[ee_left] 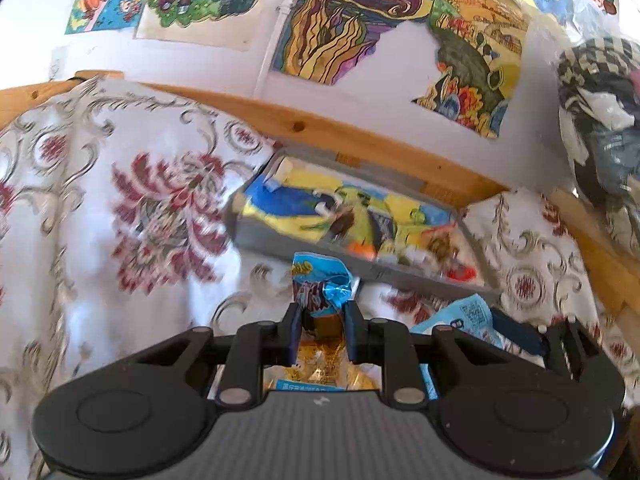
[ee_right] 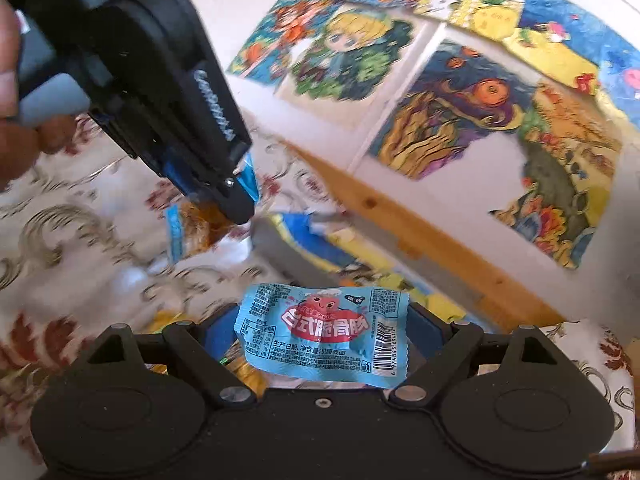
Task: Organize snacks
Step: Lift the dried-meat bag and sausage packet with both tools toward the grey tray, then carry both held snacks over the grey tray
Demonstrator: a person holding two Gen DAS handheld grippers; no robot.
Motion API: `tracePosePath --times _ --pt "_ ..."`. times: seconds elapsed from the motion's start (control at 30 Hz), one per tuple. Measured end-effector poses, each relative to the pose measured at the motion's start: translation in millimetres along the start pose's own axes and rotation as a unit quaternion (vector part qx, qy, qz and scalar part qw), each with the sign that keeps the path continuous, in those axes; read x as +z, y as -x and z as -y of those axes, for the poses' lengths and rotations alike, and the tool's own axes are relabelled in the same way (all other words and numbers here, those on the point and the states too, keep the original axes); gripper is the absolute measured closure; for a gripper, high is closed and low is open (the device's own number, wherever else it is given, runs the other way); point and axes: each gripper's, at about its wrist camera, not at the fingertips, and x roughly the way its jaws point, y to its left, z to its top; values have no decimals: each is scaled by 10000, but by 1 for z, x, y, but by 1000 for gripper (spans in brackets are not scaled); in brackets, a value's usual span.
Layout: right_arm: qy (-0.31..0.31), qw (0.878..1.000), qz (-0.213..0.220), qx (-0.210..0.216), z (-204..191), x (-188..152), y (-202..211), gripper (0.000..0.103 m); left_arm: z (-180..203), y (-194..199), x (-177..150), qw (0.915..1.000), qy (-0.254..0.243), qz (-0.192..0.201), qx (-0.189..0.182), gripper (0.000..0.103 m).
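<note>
My left gripper [ee_left: 323,322] is shut on a small blue snack packet [ee_left: 320,280] with a brown picture on it, held above the floral cloth just in front of the grey tray [ee_left: 256,242]. In the right wrist view the left gripper [ee_right: 236,200] hangs at upper left with that packet [ee_right: 248,176] sticking out of it. My right gripper [ee_right: 320,328] is shut on a light blue packet [ee_right: 324,332] with a red label and a barcode, held flat across its fingers. That packet [ee_left: 460,316] also shows at lower right in the left wrist view. The tray [ee_right: 276,242] lies just beyond both grippers.
A gold-wrapped snack [ee_left: 320,356] lies under the left gripper, and gold wrapping [ee_right: 248,372] shows under the right one. A wooden rail [ee_left: 320,128] borders the floral cloth [ee_left: 120,200] below a wall of drawings. A plastic bag with checked fabric [ee_left: 600,120] sits at right. A hand [ee_right: 8,80] grips the left tool.
</note>
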Motion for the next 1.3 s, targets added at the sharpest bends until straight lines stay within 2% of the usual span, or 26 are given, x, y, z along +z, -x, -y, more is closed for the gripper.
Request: tracePosePath --times 0.3,0.47,0.67,0.9,1.3 --pt "-655 9950 318 -678 63 -1 -36 14 38 -49 58 9989 -269 352 -148 80" --pt "-1051 9897 395 -893 102 -1 -61 14 53 -85 79 9985 -369 404 -64 79" --pt "-1530 9845 106 -847 133 -12 -104 14 62 -133 92 9994 -266 201 76 79" --pt "-1936 9780 -320 -703 143 -26 -136 14 70 -177 93 9994 -308 -68 173 79" --pt "-2099 9743 -590 -566 146 -30 -151 11 77 -200 87 9986 -370 -303 209 77"
